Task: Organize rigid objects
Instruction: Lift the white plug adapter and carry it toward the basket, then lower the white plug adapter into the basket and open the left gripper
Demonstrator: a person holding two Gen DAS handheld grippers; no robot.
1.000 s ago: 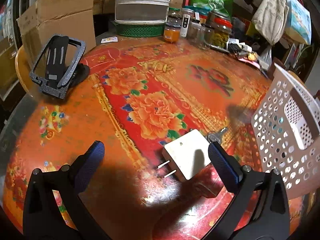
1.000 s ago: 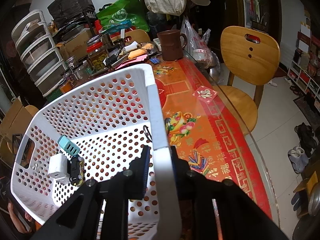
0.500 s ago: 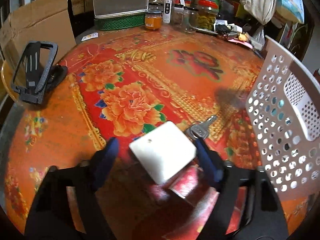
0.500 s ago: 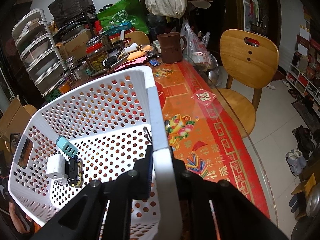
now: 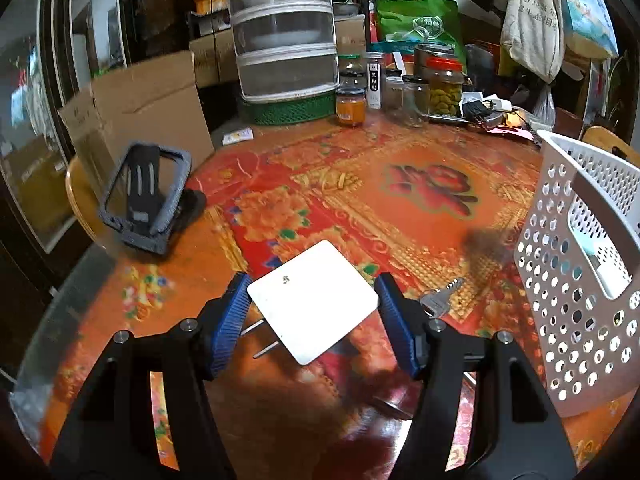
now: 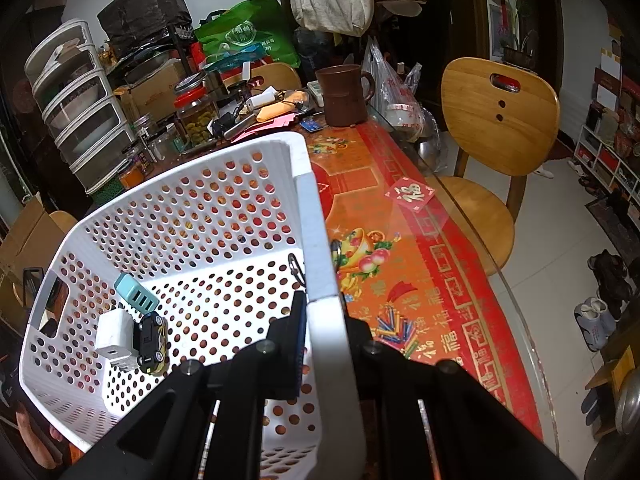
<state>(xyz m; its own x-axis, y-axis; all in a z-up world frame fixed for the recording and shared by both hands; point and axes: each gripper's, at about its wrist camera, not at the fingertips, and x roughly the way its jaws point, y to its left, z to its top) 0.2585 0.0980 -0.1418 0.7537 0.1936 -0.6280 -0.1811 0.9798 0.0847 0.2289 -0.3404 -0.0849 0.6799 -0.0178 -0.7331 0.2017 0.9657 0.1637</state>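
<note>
Blue ribbed pads of the left claw [image 5: 312,312] press the 2 opposite corners of a white charger [image 5: 314,300], its jaws having just closed onto it; the flat square body sits tilted between them, its 2 metal prongs pointing down-left toward the red floral surface [image 5: 420,184], apparently lifted clear. A silver key [image 5: 438,300] lies on the surface just beside the right-hand pad. The white perforated basket [image 5: 576,320] stands to the right of the charger, so the carry looks to run rightward and over its rim. The right claw [image 6: 322,320] is clenched on that basket's near rim, steadying it. Inside, toward the far-left corner, lie a teal adapter [image 6: 136,296], a white plug [image 6: 114,334] and a toy car [image 6: 150,340]. A black phone stand [image 5: 146,196] remains out on the surface, well apart to the left.
</note>
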